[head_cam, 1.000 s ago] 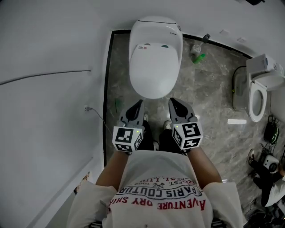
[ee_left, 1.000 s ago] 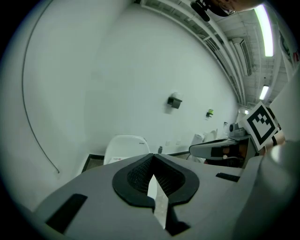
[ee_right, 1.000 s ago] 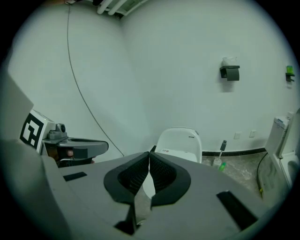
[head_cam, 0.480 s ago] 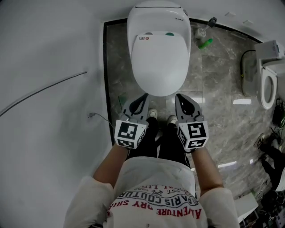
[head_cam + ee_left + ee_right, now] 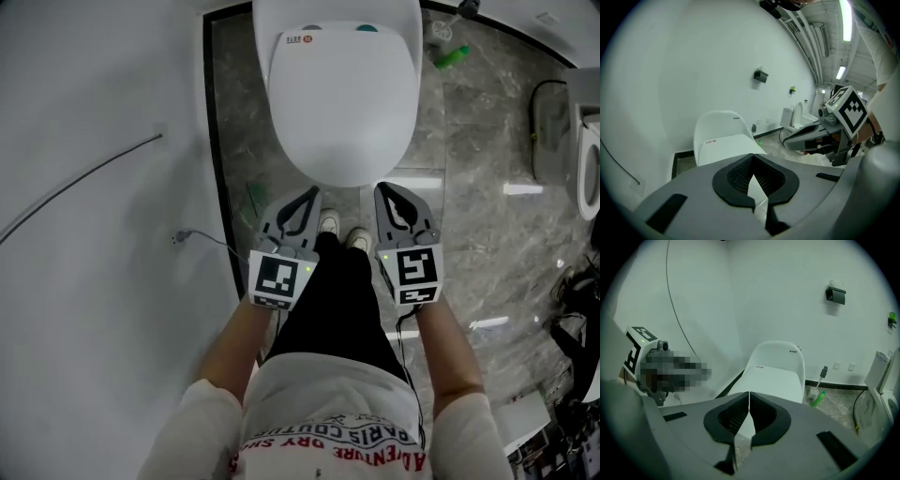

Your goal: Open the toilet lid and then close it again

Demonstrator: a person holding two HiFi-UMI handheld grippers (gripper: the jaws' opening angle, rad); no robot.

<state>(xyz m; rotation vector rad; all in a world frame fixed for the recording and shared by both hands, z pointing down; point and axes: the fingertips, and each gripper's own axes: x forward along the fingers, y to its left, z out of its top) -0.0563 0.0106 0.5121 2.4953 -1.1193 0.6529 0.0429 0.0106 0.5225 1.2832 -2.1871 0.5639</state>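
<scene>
Before glossy white oval toilet lid [image 5: 342, 103]: left gripper [image 5: 309, 195] and right gripper [image 5: 384, 192] side by side, pointing forward-down, jaws pressed together, empty; lid lies shut.

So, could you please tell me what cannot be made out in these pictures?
- Toilet: back cut off by the head view's top edge.
- Toilet lid: front edge hidden behind the left gripper and right gripper in their own views.
- Red label on the lid: print too small to read.
- Second toilet: cut off by the head view's right edge.
</scene>
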